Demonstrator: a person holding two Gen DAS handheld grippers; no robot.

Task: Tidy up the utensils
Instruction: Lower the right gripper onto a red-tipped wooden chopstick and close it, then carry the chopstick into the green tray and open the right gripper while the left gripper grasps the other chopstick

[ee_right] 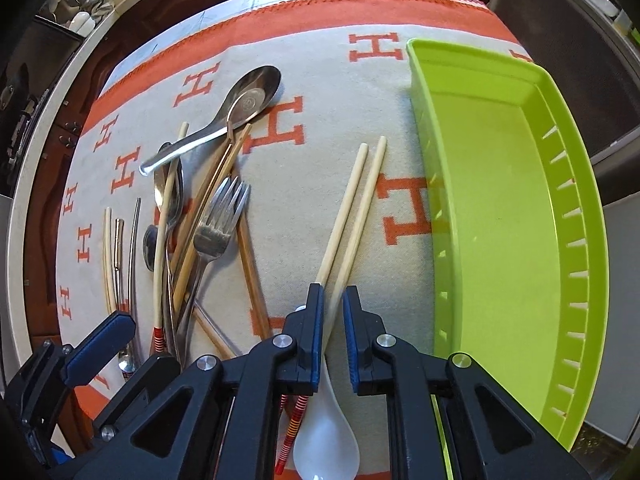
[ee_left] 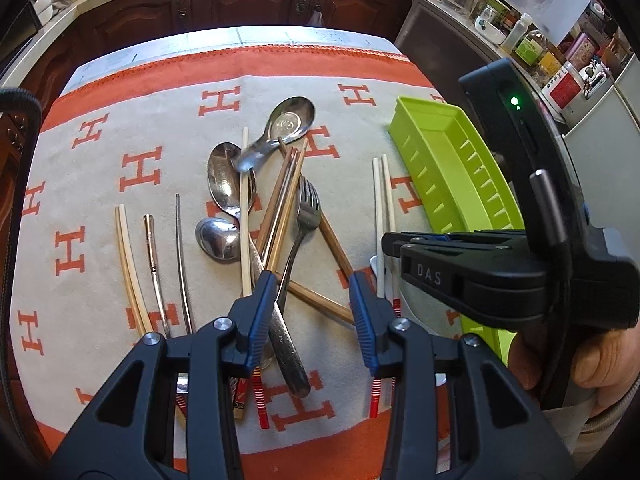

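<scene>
Orange-bordered cloth (ee_left: 120, 240) covers a kitchen table; wooden cabinets (ee_left: 240, 0) behind. Left gripper (ee_left: 312, 300) spread; right gripper (ee_right: 333, 300) pinching chopsticks (ee_right: 352, 208).

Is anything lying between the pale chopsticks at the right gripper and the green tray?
Nothing visible: only bare cloth separates the pale chopsticks from the green tray. A white spoon lies under their red-banded ends, below the right gripper.

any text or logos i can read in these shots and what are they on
"DAS": raised letters on the black body of the right gripper, seen from the left wrist view.
"H": large orange letter repeated all over the beige cloth under the utensils.
Printed marks on the end of a chopstick beneath the left gripper: too cut off to read.
Labels on the jars and packets on the counter: too small and blurred to read.
</scene>
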